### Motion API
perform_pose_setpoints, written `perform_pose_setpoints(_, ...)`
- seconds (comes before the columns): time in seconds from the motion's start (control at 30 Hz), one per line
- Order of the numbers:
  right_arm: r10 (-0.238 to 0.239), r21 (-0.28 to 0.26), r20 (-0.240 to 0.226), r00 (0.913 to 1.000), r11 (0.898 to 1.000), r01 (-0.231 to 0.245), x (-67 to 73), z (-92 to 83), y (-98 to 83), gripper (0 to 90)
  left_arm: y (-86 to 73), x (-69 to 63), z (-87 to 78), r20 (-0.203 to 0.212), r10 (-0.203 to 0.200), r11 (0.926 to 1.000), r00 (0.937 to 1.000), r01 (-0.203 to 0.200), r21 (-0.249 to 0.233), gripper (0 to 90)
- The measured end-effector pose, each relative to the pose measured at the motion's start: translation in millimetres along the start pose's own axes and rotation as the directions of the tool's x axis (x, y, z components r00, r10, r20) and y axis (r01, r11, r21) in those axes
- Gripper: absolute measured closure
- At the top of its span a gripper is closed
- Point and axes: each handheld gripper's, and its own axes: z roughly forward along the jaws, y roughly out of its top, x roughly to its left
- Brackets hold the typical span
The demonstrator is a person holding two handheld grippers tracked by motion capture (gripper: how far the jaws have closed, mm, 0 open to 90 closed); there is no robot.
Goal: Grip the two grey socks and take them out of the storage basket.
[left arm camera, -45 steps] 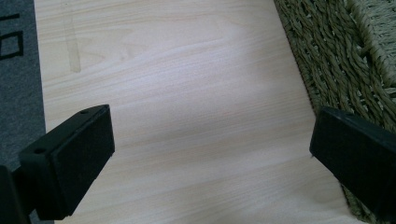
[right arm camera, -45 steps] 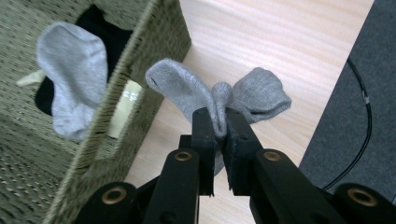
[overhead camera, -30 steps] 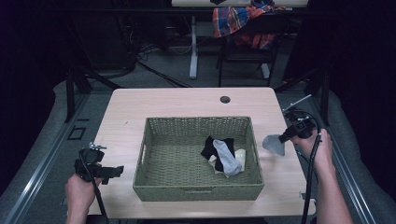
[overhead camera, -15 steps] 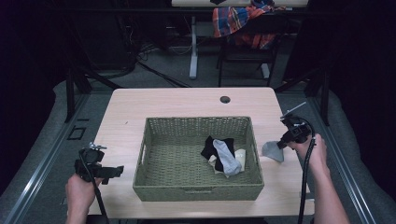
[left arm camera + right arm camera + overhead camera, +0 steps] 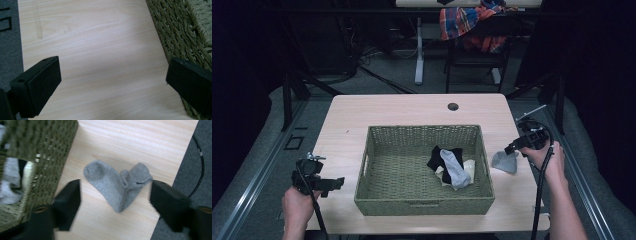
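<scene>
Both grippers open | right gripper view: grey sock (image 5: 119, 185) lies folded

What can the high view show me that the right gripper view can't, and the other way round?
High view alone: the whole table, the left gripper open over its left edge, a plaid cloth on a chair behind, and the full basket. Right gripper view alone: a close look at the grey sock, folded into a V, lying flat between the open fingers, untouched. Both share: the sock, the basket's side, the socks inside and the right gripper.
</scene>
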Motion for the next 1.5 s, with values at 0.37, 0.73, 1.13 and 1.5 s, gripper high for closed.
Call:
perform_pose_setpoints(0.37, -0.122, -0.081, -0.048, 0.9914, 0.990, 0.117, 33.6, -37.6, 6.2, 6.0, 0.1, -0.1, 0.0, -0.001, 0.000, 1.0000, 1.0000, 0.000, -0.001, 0.0)
perform_pose_setpoints(0.73, -0.306, -0.087, -0.101, 0.9468, 0.951, 0.298, 98.6, -49.9, 14.2, 1.6, 0.2, -0.4, 0.3, 0.001, 0.004, 1.0000, 1.0000, -0.004, 0.003, 0.0)
perform_pose_setpoints(1.13, -0.456, 0.013, -0.141, 0.8786, 0.886, 0.463, 155.7, -15.2, 20.0, 0.0, 0.2, -0.8, 0.2, 0.002, 0.005, 1.0000, 1.0000, -0.005, 0.005, 0.0)
perform_pose_setpoints(1.5, -0.485, 0.054, -0.159, 0.8600, 0.866, 0.498, 172.4, 14.5, 23.9, 9.3, 0.3, -1.4, 0.5, 0.001, 0.005, 1.0000, 1.0000, -0.005, 0.005, 0.0)
